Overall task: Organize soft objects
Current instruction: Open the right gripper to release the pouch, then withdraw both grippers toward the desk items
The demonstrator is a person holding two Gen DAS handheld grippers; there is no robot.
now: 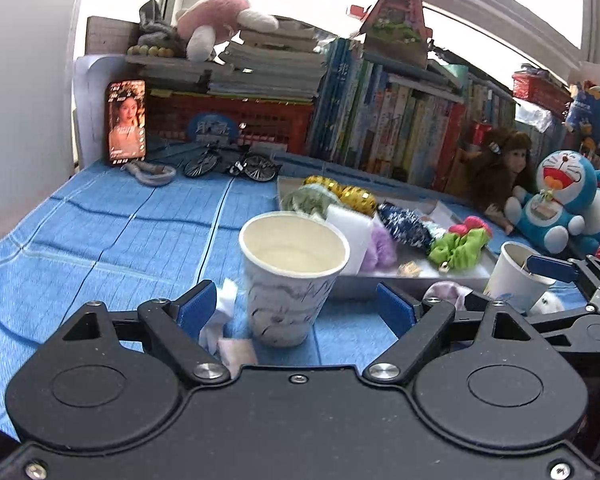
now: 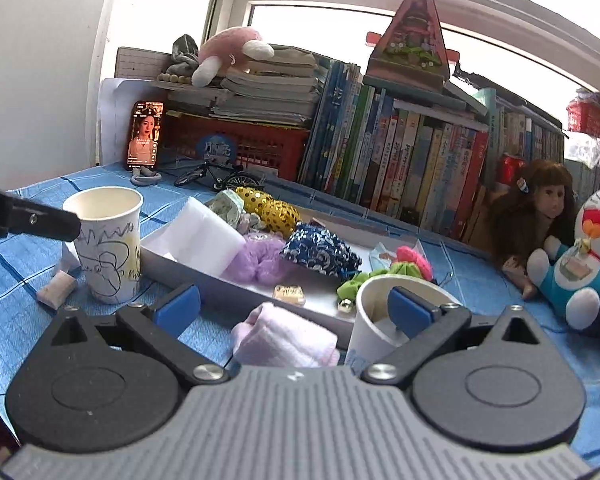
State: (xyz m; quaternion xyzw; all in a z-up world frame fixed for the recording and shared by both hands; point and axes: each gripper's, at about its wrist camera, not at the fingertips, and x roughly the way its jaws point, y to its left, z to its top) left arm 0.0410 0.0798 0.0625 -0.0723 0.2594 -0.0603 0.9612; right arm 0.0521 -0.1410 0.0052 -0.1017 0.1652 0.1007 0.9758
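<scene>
The left gripper stands released, its blue pads either side of the scribbled white paper cup without touching; closing gently at mid-height should avoid crushing it. The right gripper is also spread wide, over a folded pale pink fleece cloth lying on the blue checked tablecloth just before the grey tray of scrunchies

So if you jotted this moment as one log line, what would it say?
left gripper: open, around scribbled paper cup | right gripper: open, one finger in plain paper cup, pink cloth between | tray: scrunchies inside
</scene>
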